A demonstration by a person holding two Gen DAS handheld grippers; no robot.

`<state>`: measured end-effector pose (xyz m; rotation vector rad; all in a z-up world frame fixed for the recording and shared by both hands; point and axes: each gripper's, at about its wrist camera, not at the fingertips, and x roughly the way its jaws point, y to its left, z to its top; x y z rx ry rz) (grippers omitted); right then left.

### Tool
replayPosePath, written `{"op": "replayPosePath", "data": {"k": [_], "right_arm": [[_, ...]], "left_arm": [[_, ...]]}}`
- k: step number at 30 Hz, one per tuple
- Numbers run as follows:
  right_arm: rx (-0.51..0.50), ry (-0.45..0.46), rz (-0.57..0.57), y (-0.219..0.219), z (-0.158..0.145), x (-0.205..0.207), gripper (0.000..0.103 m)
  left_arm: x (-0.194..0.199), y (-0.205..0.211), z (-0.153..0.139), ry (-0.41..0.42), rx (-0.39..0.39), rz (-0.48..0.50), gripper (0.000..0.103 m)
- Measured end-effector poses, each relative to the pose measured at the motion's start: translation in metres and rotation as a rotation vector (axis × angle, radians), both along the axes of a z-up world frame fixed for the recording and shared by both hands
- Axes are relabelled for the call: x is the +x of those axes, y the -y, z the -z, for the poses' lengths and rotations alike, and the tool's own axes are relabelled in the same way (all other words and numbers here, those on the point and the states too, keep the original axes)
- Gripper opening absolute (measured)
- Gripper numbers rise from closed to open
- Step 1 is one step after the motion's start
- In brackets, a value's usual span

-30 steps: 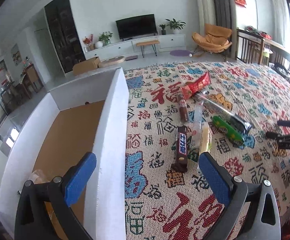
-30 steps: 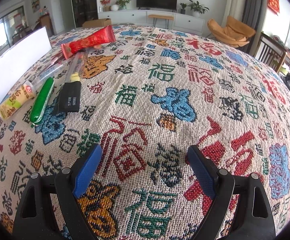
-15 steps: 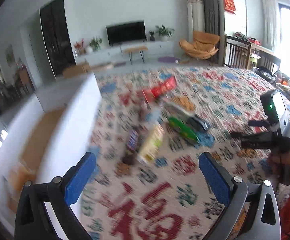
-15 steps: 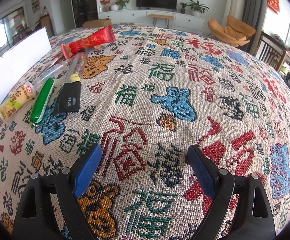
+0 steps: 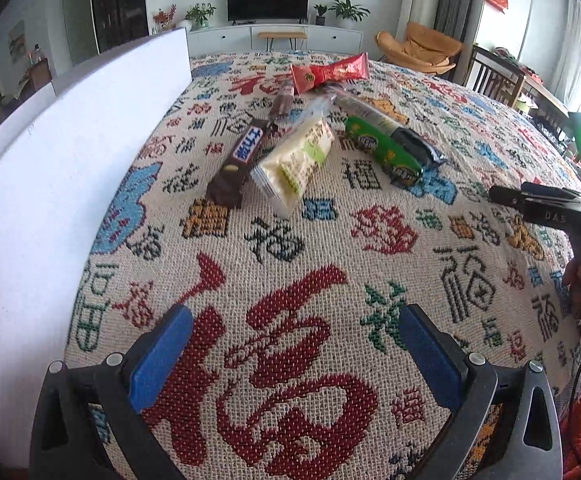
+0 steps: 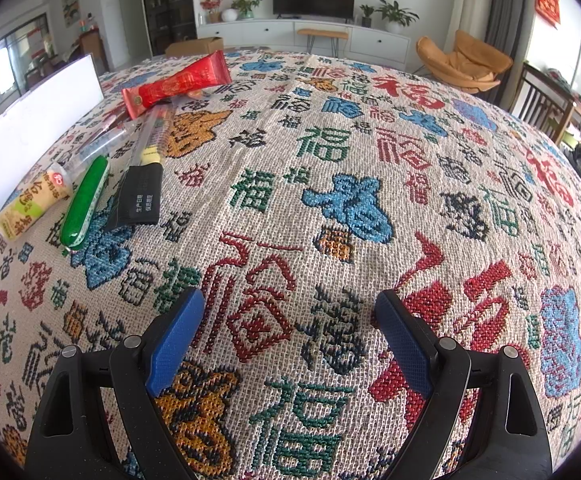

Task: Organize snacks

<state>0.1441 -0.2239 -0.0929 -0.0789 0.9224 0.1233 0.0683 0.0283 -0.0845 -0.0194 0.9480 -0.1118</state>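
Lying lengthwise, chocolate bar points away, seemingly toward red packet.

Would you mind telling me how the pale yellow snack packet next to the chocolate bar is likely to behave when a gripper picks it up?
The pale yellow snack packet looks like thin glossy film, so it is probably light and a little slippery. Its flat sealed end would likely flop or crumple. It lies flat on the woven tablecloth, so rolling seems unlikely.
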Motion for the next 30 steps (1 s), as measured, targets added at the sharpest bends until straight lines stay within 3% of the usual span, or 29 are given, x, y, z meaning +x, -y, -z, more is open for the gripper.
{"op": "replayPosePath", "data": {"k": [4,9,13,15,18,22,23,25,26,27,30], "right_arm": [[0.001,0.0,0.0,0.0,0.0,0.0,0.09],[0.001,0.001,0.0,0.0,0.0,0.0,0.09],[0.002,0.001,-0.001,0.001,0.0,0.0,0.09],[0.002,0.001,-0.001,0.001,0.0,0.0,0.09],[0.003,0.001,-0.001,0.001,0.0,0.0,0.09],[0.002,0.001,-0.001,0.001,0.0,0.0,0.09],[0.002,0.002,-0.001,0.001,0.0,0.0,0.09],[0.002,0.002,-0.001,0.0,0.0,-0.001,0.09],[0.002,0.002,-0.001,0.001,0.0,-0.001,0.09],[0.002,0.002,-0.001,0.001,0.0,-0.001,0.09],[0.003,0.002,-0.002,0.0,0.0,-0.001,0.09]], "left_arm": [[-0.003,0.008,0.006,0.015,0.061,0.028,0.103],[-0.002,0.008,0.006,0.021,0.058,0.041,0.103],[0.008,0.009,-0.004,-0.025,0.054,0.066,0.103],[0.017,0.009,-0.02,0.017,0.048,0.085,0.103],[0.043,0.016,-0.044,0.076,0.107,0.106,0.103],[0.085,0.028,-0.044,0.068,0.19,0.124,0.101],[0.092,0.03,-0.041,0.065,0.2,0.127,0.096],[0.105,0.033,-0.032,0.035,0.193,0.141,0.076],[0.108,0.033,-0.027,0.004,0.181,0.146,0.043],[0.11,0.031,-0.022,-0.035,0.158,0.146,0.023],[0.092,0.025,-0.027,-0.047,0.036,0.135,0.019]]}}
